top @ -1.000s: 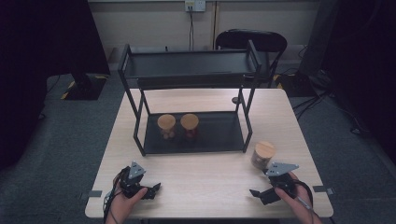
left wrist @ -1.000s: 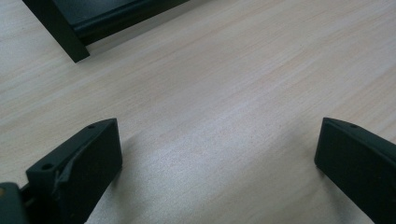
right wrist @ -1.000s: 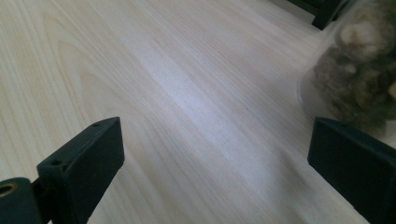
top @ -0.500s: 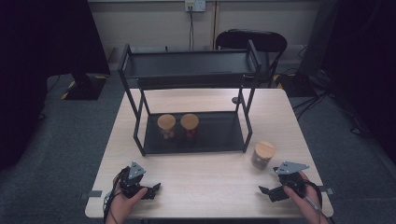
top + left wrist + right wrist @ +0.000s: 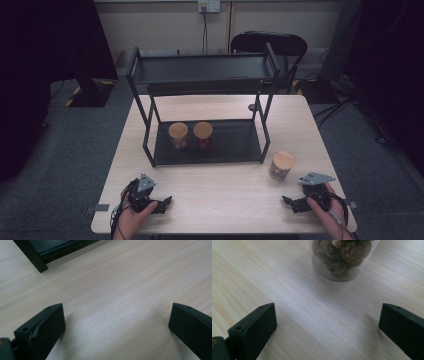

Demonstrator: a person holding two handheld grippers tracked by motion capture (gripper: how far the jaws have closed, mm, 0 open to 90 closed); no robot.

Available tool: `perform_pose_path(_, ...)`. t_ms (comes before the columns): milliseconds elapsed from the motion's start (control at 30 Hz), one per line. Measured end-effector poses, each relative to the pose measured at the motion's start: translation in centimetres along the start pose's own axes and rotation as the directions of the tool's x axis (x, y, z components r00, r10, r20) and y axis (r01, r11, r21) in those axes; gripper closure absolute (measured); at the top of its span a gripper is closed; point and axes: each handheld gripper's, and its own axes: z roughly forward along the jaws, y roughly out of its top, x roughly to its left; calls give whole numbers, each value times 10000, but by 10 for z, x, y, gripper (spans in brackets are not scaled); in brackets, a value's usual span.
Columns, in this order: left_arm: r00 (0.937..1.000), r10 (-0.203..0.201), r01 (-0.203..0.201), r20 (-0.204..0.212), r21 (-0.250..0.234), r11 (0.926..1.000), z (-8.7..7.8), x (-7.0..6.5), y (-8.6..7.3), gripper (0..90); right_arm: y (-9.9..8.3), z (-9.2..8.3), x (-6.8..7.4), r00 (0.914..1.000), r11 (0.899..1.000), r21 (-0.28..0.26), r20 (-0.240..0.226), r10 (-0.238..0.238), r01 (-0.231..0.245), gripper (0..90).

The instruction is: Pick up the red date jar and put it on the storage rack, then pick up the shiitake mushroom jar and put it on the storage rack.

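Jar (image 5: 281, 166) stands free on the table (image 5: 225, 200), just ahead of the right tool (image 5: 295, 204), whose jaws have just opened wide and empty; it seems released. Left tool (image 5: 162, 204) rests spread apart.

The person's left hand (image 5: 134, 212) held a black two-jaw left gripper (image 5: 165, 204) low and near the bottom left, with its jaws wide apart and nothing between them. The right hand (image 5: 325, 202) held the black right gripper (image 5: 288, 202) low at the bottom right. Its jaws had just been opening and stood wide, holding nothing.
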Motion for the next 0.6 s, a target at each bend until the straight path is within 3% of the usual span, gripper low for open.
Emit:
perform_pose_path(133, 10000, 1, -1, 1, -5, 10000, 0, 0, 0, 4, -3, 1, -3, 9991, 9991, -92, -140, 404, -405, 0)
perform_pose_path(600, 10000, -3, 3, 3, -10, 10000, 0, 0, 0, 4, -4, 1, -3, 9990, 9990, -155, -143, 416, -418, 0)
